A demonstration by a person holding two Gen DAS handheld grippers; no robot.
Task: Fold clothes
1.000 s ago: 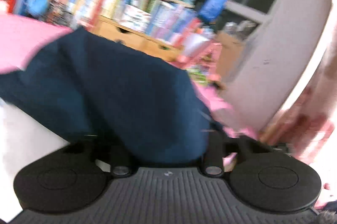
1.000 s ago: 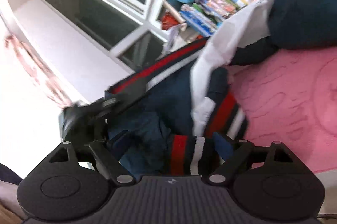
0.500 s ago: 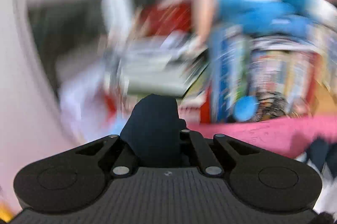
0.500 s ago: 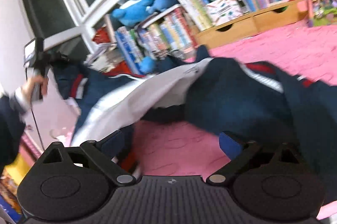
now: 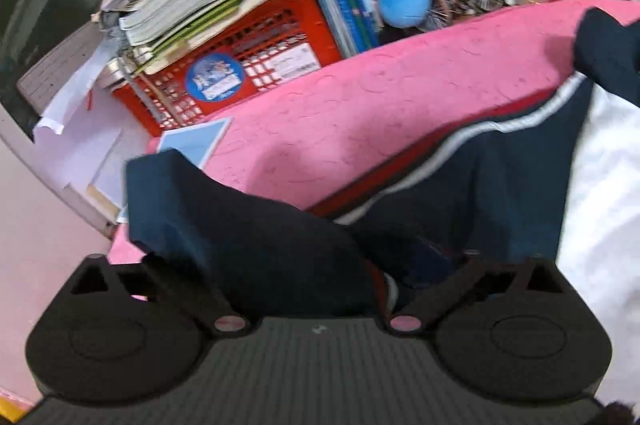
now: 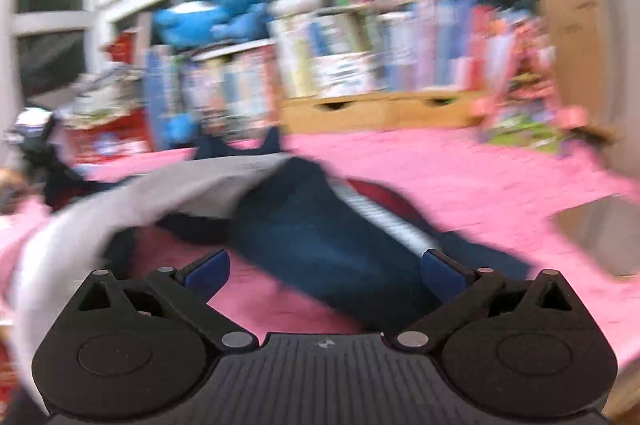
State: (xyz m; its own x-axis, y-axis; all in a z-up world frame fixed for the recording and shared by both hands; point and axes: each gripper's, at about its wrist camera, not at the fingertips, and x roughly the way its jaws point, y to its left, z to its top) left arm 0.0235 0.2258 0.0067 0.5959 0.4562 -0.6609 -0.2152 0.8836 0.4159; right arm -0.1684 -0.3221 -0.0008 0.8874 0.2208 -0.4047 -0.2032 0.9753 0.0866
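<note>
Pink bedding (image 5: 392, 113) fills the foreground of both views, with a crowded bookshelf (image 6: 360, 65) and a red crate (image 5: 224, 77) of papers behind it.

Our left gripper (image 5: 312, 265) is spreading its jaws; navy cloth lies bunched between the arms, and the fingertips are hidden under it, so we cannot tell whether anything still presses on it. Our right gripper (image 6: 324, 273) is also opening, its blue pads (image 6: 208, 271) well apart, with a navy panel lying loose on the bedding between them and touched by neither.

Both belong to the jacket (image 6: 320, 233), navy with a red and white stripe and a pale lining (image 5: 600, 205), sprawled across the bedding from one gripper to the other.

We judge it soft, light and limp: it will sag and slide, and the smooth lining may slip. We would pinch it at a seam, the striped edge or the hem corners, where the cloth is thicker, one gripper at each end.
</note>
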